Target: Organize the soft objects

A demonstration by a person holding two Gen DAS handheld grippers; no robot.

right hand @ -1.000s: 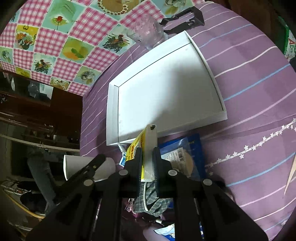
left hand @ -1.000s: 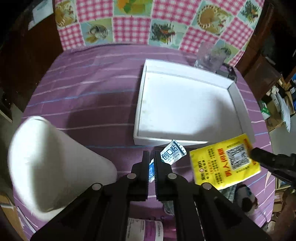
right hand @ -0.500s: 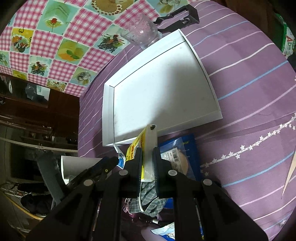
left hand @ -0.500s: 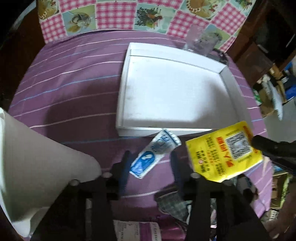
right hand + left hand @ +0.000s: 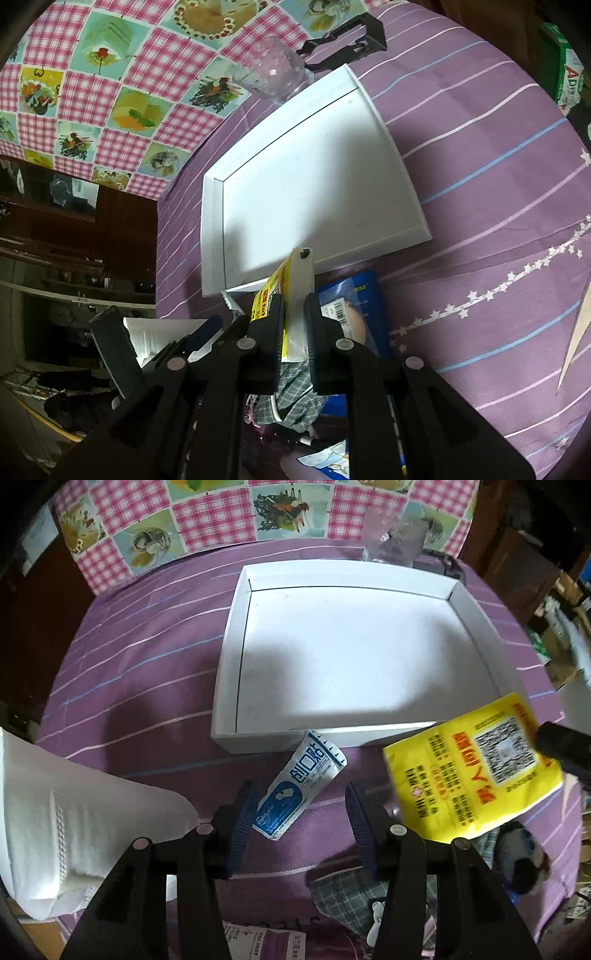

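Note:
A small blue-and-white sachet (image 5: 310, 768) lies flat on the purple striped cloth, just in front of the white tray's (image 5: 236, 664) near wall. My left gripper (image 5: 300, 805) stands open over it, one finger on either side of its lower end, not pressing it. My right gripper (image 5: 294, 306) is shut on a yellow packet (image 5: 295, 284), holding it edge-on above the tray's near corner. In the left wrist view that yellow packet (image 5: 469, 768) hangs at the right, with a black right finger (image 5: 565, 742) at its edge. The tray (image 5: 210, 236) holds nothing.
A white paper roll (image 5: 74, 830) lies at the left. A clear glass (image 5: 391, 539) and a black clip (image 5: 351, 40) stand behind the tray. Plaid cloth (image 5: 354, 897), a plush toy (image 5: 524, 860) and a blue packet (image 5: 354, 306) crowd the near right.
My left gripper opened and let go of the sachet, which now lies on the cloth. The left hand sank and came nearer the tray. The right gripper kept still with the yellow packet.

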